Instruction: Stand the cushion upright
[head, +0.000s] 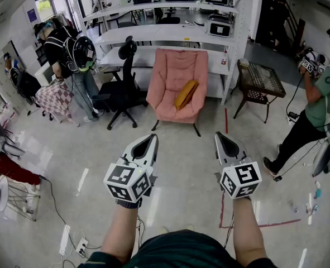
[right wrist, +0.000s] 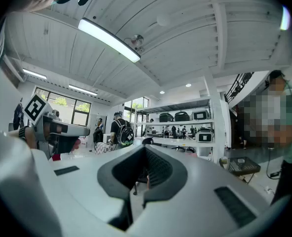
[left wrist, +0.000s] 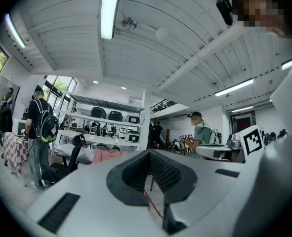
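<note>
Two bare forearms (head: 124, 230) rise from the bottom edge of the head view, over a dark green shirt (head: 181, 251), and each one carries a grey hand-held tool with a black-and-white marker cube. At lower centre-left, the left gripper (head: 151, 138) has its jaws brought together; its own view shows the ribbed pads meeting with only a thin slit below them and nothing caught between. At lower centre-right, the right gripper (head: 221, 137) is likewise closed and empty, its pads pressed against each other. Both point level toward the upper middle of the frame, where a pink padded armchair (head: 170, 66) stands on the pale glossy floor (head: 181, 149), just to the right of a black office chair (head: 123, 88). The mustard-yellow oblong cushion (head: 186, 94) lies on that armchair, slanted across the seat with its upper end toward the right side of the backrest, so it leans rather than stands. A wide stretch of bare floor separates the closed tips from the armchair, and neither tool touches anything. By my reading, no part of the job is done: the approach to the armchair, the opening of the jaws, the grip on the cushion and the setting of it upright all remain.
</note>
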Action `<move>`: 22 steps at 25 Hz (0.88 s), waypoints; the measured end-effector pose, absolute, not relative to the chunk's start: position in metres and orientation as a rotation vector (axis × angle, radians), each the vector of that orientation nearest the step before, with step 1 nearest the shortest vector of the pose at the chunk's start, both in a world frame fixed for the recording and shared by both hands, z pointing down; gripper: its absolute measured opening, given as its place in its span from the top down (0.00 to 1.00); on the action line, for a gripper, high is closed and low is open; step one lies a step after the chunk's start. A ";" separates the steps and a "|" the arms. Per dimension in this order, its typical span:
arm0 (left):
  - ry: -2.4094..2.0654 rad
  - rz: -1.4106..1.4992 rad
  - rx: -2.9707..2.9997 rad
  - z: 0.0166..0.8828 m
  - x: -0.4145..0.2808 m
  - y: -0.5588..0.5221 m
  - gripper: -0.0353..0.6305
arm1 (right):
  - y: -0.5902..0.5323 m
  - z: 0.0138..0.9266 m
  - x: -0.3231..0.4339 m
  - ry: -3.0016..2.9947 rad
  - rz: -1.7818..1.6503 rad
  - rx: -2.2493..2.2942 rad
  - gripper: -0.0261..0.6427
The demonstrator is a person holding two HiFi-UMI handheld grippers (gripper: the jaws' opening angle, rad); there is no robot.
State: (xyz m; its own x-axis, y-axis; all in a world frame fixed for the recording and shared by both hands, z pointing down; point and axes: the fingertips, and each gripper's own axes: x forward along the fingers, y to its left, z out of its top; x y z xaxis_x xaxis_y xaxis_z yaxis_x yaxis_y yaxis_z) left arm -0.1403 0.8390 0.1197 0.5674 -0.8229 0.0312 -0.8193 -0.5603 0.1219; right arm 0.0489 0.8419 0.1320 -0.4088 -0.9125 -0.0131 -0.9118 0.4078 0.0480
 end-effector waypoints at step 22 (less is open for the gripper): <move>-1.408 0.023 2.662 0.135 -0.074 0.826 0.94 | 0.839 0.142 0.103 -2.695 -0.030 1.667 0.96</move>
State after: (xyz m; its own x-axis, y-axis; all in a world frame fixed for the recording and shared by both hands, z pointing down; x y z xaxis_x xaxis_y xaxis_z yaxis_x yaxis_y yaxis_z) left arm -0.0743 0.8263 0.1348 0.5643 -0.8222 0.0740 -0.8242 -0.5560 0.1074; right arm 0.1031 0.8395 0.1419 -0.4466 -0.8941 -0.0333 -0.8946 0.4468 0.0018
